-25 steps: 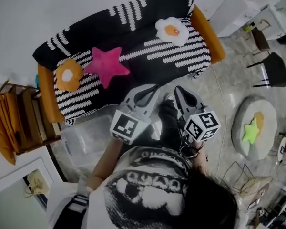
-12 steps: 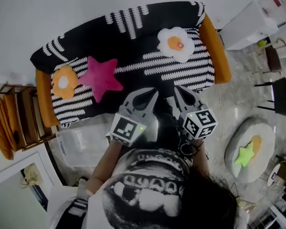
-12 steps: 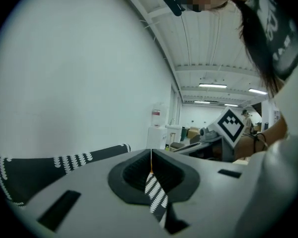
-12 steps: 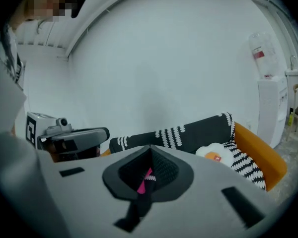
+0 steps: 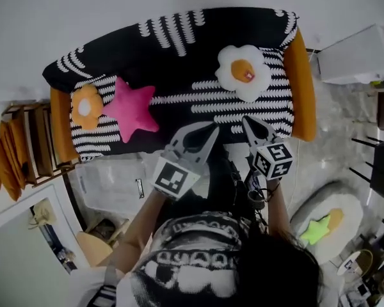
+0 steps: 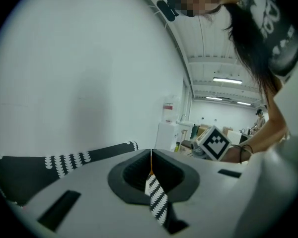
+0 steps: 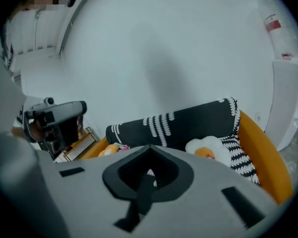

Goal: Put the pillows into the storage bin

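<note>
Head view: long black sofa with white dashed stripes and orange arms [image 5: 192, 50] against a white wall. Three pillows are on the seat. A white fried-egg pillow with an orange yolk [image 5: 243, 73] lies toward the right end. A magenta star-shaped plush pillow [image 5: 129, 107] lies at the left end, and a small orange egg-shaped pillow with a white centre [image 5: 86, 106] is just beside it, touching its left point.

The clear plastic storage bin [image 5: 105, 183] sits on the floor in front of the sofa's left half; nothing can be made out inside it (see-through walls, hard to read).

The left claw [image 5: 208, 134] and right claw [image 5: 251, 124] are side by side over the sofa's front edge, pointing at the seat. Both are pressed together, tips meeting in a thin line in each gripper view, with nothing pinched. Neither touches a pillow.

Lower right, a round pale floor cushion [image 5: 306, 211] carries a lime-green star pillow [image 5: 315, 230] and an orange pillow [image 5: 336, 219], well apart from the bin. A wooden rack with orange panels [image 5: 25, 158] stands left of the sofa.
</note>
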